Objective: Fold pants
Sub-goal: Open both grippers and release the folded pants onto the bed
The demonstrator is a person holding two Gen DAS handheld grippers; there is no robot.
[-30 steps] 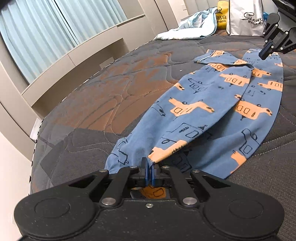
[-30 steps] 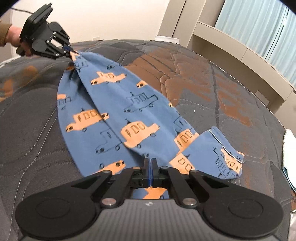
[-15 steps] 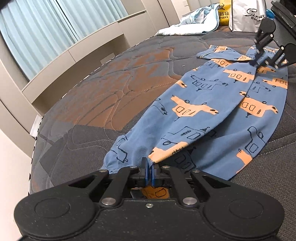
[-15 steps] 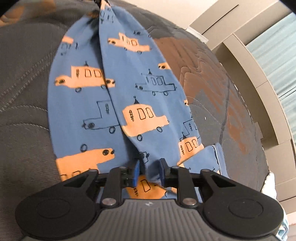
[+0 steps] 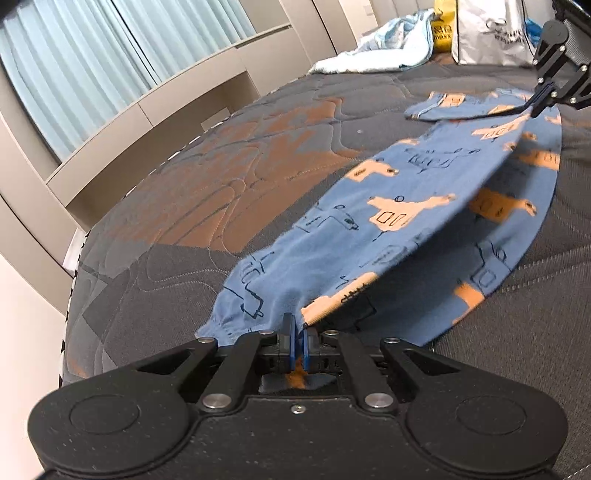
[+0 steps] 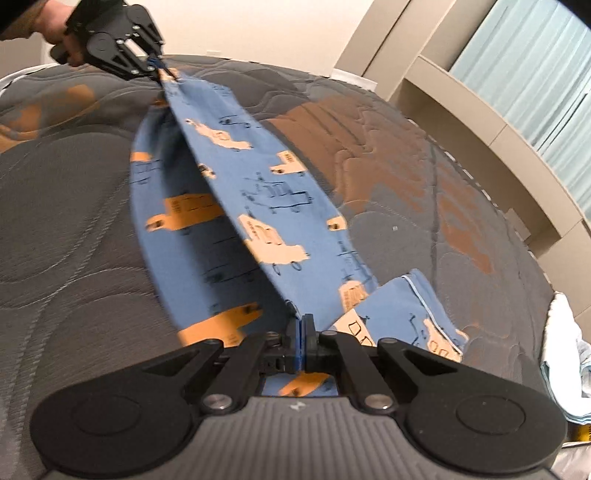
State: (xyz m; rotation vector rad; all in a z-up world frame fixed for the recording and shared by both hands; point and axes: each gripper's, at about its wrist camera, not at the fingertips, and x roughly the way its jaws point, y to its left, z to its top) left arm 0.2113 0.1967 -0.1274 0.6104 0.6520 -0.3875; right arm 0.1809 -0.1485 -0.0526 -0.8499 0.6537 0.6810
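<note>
A pair of blue pants [image 5: 417, 206] printed with orange and outlined vehicles is stretched along a quilted grey and rust-orange mattress [image 5: 229, 177], held at both ends. At the near end in the left wrist view, the left gripper [image 5: 297, 343] is clenched on a bunched bit of the fabric's edge, the cloth being pinched between its blue pads. At the far end of that view, the right gripper [image 5: 537, 101] is seen clamped on the other end of the same upper edge. In the right wrist view the right gripper [image 6: 302, 343] is likewise closed tight on the fabric, with a fold of blue cloth trapped between its pads, and the left gripper [image 6: 153, 66] is seen at the top left, gripped by a person's hand [image 6: 55, 26]. Between the two grippers the upper layer of the pants is lifted into a taut ridge above the mattress, while the lower layer lies flat on the mattress beneath it and to one side. A short flap of the pants with a pale piped edge [image 6: 417, 314] lies on the mattress just beside the right gripper. At the far edge of the mattress a crumpled light blue cloth [image 5: 380, 51] and a white bag [image 5: 491, 33] are seen, with curtains [image 5: 110, 48] behind a beige ledge.
</note>
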